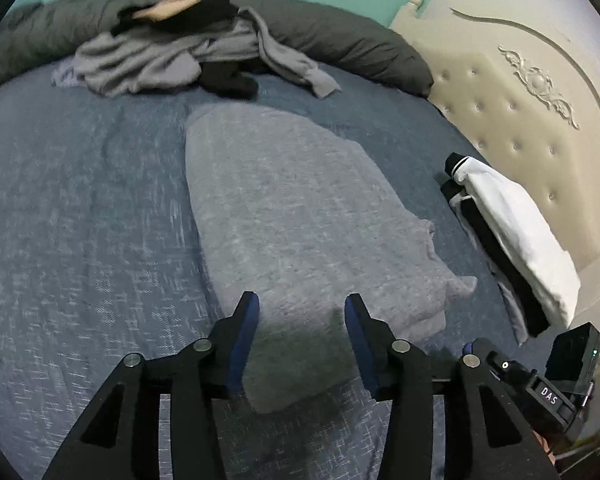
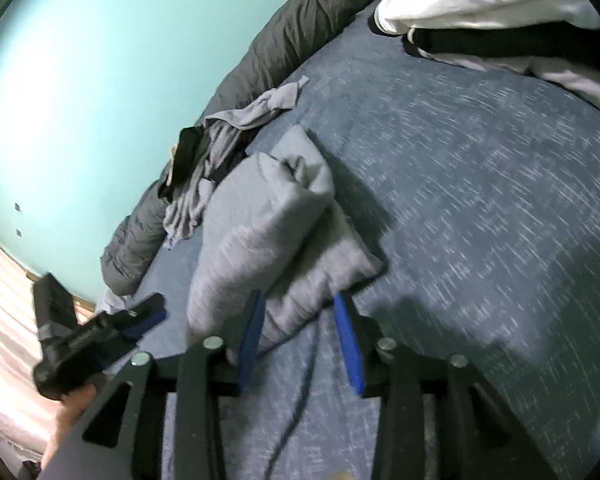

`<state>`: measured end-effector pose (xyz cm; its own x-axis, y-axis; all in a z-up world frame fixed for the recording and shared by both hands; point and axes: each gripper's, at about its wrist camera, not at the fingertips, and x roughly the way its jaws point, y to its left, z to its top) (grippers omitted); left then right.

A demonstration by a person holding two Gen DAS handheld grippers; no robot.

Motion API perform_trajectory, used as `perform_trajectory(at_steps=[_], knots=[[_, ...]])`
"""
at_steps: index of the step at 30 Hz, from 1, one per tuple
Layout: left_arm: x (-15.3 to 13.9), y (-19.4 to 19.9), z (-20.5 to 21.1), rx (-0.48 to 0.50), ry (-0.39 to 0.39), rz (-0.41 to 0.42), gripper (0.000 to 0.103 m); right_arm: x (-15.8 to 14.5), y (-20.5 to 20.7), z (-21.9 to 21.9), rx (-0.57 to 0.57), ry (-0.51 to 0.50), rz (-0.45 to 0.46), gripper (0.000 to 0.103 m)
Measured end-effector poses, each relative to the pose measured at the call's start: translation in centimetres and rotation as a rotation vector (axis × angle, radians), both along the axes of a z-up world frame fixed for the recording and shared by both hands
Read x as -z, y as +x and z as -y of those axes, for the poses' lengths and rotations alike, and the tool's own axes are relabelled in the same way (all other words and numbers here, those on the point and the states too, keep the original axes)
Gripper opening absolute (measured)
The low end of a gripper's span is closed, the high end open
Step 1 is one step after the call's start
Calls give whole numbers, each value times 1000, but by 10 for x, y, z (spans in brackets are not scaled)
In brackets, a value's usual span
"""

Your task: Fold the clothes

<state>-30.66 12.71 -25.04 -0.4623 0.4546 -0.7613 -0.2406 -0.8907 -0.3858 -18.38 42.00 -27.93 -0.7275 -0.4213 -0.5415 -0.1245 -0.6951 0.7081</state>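
Observation:
A grey folded garment (image 1: 300, 208) lies lengthwise on the blue bedspread (image 1: 80, 220). My left gripper (image 1: 302, 312) hovers open over its near end, and the cloth shows between the blue pads (image 1: 246, 328) without being pinched. In the right wrist view the same grey garment (image 2: 268, 240) looks bunched and thick. My right gripper (image 2: 300, 332) is open, with the garment's near edge lying between its fingers. The left gripper (image 2: 142, 318), held by a hand (image 2: 70, 404), sits at the garment's left side.
A heap of unfolded grey and black clothes (image 1: 172, 56) lies at the far side against a dark grey duvet roll (image 1: 340, 40). A folded white and black stack (image 1: 508, 232) rests by the tufted headboard (image 1: 520, 100). The floor (image 2: 4, 300) shows past the bed's left edge.

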Motion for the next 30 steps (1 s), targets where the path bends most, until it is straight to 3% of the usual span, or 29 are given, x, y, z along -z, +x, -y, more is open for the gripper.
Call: perform_trajectory(at_steps=[6,10,12,22,23,24,26,27,30], knots=[[26,-8,-3,-20,33,81,56,-10,-9,-5,-6,-58,-34,43],[32,-4,-7,-8,10,57,57,-10,-21,-12,7,-104,-10,47],[35,-2,-6,-10,12,55,57,-12,-33,-9,-16,-82,3,53],[52,4,14,-44,79,87,59,-5,-81,4,-101,16,102,55],[53,4,15,-45,87,90,59,-2,-84,4,-109,21,109,51],[53,4,15,-46,93,92,59,0,-88,4,-118,25,116,37],[52,5,13,-40,90,87,59,6,-89,2,-130,16,119,20],[51,5,11,-36,86,84,59,10,-87,0,-121,15,122,14],[50,5,8,-22,80,83,59,19,-81,-1,-113,39,124,12]])
